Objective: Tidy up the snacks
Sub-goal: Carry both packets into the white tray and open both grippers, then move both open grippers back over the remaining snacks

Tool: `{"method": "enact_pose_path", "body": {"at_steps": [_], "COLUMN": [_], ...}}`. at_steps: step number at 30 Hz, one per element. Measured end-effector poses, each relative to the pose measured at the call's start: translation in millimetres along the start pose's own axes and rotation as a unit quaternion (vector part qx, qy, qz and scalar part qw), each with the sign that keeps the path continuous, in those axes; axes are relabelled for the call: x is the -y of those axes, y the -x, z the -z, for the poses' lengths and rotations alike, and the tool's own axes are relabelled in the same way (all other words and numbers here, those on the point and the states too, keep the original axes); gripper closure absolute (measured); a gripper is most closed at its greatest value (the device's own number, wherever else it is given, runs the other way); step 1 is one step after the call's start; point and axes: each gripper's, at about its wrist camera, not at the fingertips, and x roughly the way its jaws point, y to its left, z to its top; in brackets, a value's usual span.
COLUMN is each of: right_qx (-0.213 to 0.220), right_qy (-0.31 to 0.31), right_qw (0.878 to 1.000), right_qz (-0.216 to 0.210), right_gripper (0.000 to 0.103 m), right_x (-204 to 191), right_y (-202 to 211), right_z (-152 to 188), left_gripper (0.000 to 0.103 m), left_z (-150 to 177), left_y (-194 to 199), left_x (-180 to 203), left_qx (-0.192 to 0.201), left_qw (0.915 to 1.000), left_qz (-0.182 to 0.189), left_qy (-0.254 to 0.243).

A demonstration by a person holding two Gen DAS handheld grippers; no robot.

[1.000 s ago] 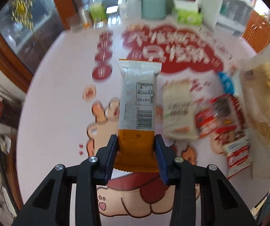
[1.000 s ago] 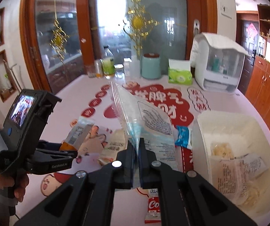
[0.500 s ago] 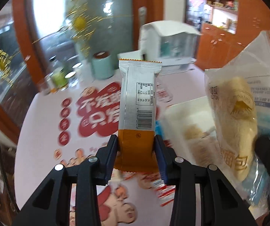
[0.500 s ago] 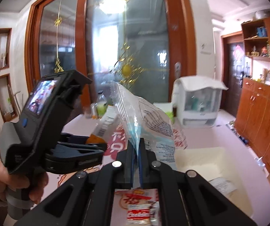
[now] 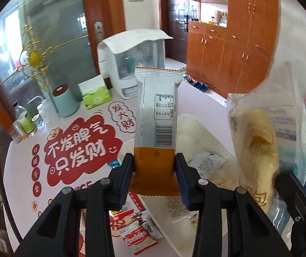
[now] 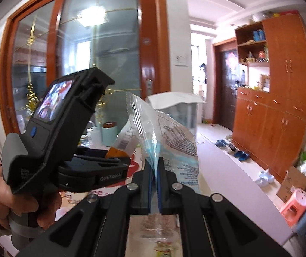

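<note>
The white bin [image 5: 208,141] is largely hidden behind held packets.

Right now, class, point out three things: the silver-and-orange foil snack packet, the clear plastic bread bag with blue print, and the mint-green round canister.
Silver-and-orange foil snack packet [image 5: 156,115]: left wrist view, silver back panel.
Clear plastic bread bag with blue print [image 6: 174,137]: right wrist view, printed panel.
Mint-green round canister [image 5: 65,102]: left wrist view, side wall.

The worktop [image 5: 22,158] wears a pale pink cover printed with red cloud shapes and white characters. Along its far edge stand a mint canister [image 5: 65,101], a green tissue box [image 5: 96,95], several small bottles [image 5: 25,122] and a white cloth-topped appliance [image 5: 129,64]. Nearer lie a white basket [image 5: 204,137] and a red cookie packet [image 5: 139,238].
</note>
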Motion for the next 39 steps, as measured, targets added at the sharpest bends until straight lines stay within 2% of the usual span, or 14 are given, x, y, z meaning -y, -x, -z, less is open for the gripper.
{"method": "enact_pose_path", "body": {"at_steps": [6, 8, 9, 11, 13, 14, 16, 18, 39], "right_qx": [-0.022, -0.039, -0.049, -0.066, -0.071, -0.065, -0.047, -0.025, -0.036], "right_qy": [-0.004, 0.0, 0.006, 0.018, 0.023, 0.021, 0.016, 0.012, 0.0], "right_qw": [1.0, 0.999, 0.998, 0.996, 0.995, 0.995, 0.996, 0.996, 0.994], "right_qz": [0.022, 0.032, 0.039, 0.058, 0.063, 0.066, 0.072, 0.08, 0.103], "right_gripper": [0.099, 0.097, 0.094, 0.093, 0.079, 0.073, 0.044, 0.034, 0.033], "right_x": [21, 26, 27, 27, 27, 28, 29, 30, 40], "right_y": [-7, -15, -19, -24, -25, -23, -17, -12, -13], "right_z": [8, 11, 13, 18, 22, 22, 22, 21, 23], "left_gripper": [0.063, 0.058, 0.052, 0.018, 0.013, 0.013, 0.013, 0.013, 0.013], "left_z": [-1, 1, 2, 4, 6, 7, 8, 9, 19], "left_y": [-30, -41, -46, -54, -58, -59, -62, -63, -41], "left_x": [21, 27, 28, 29, 28, 28, 28, 27, 27], "left_qx": [-0.029, -0.049, -0.059, -0.074, -0.076, -0.077, -0.084, -0.087, -0.076], "left_qw": [0.9994, 0.9984, 0.9977, 0.9966, 0.9963, 0.9961, 0.9951, 0.9947, 0.9956], "left_qz": [-0.006, -0.018, -0.025, -0.031, -0.038, -0.04, -0.048, -0.051, -0.054], "left_qy": [-0.017, -0.022, -0.021, -0.017, -0.013, -0.014, -0.019, -0.018, -0.012]}}
